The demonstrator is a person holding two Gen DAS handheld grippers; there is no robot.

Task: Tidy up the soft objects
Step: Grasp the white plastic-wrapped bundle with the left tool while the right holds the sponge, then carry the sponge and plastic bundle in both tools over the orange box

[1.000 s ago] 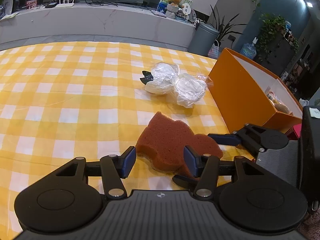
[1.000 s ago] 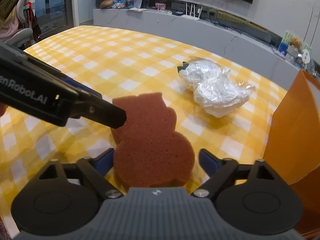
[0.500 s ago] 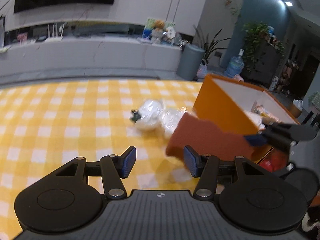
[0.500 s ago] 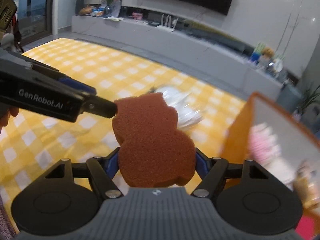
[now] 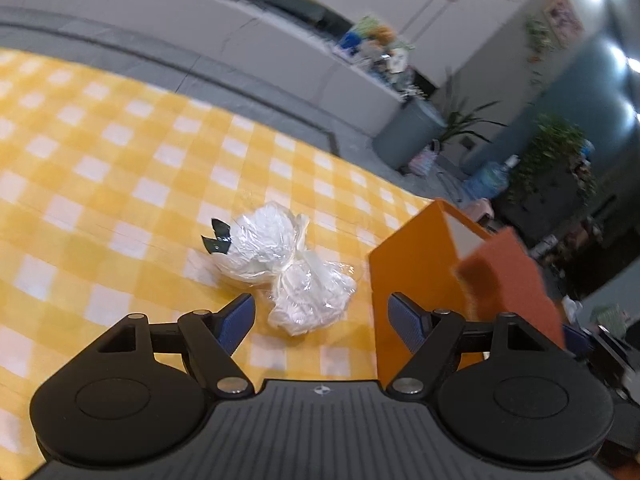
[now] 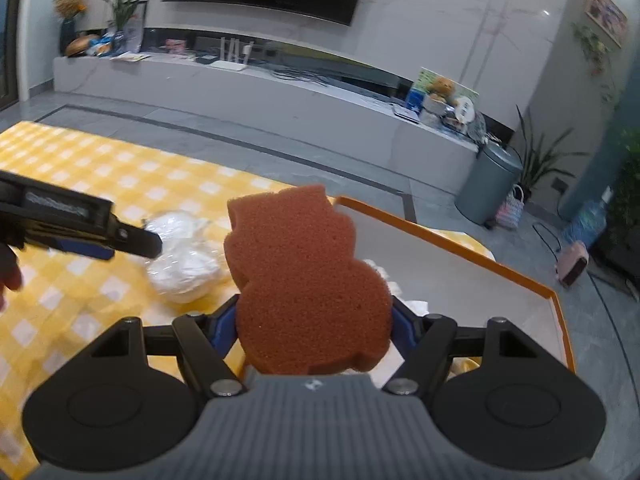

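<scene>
We see the right gripper (image 6: 314,322) clamped on the brown sponge (image 6: 304,276), pads pressing both sides of its round lower lobe, holding it upright in the air over the orange box (image 6: 520,276). The left gripper (image 5: 320,316) has just been opening; its jaws stand wide with nothing between the pads, above the plastic-wrapped white bundle (image 5: 280,268) lying on the yellow checked tablecloth (image 5: 100,184) just beside the box. Lettering on the left gripper's side is too blurred to read.
</scene>
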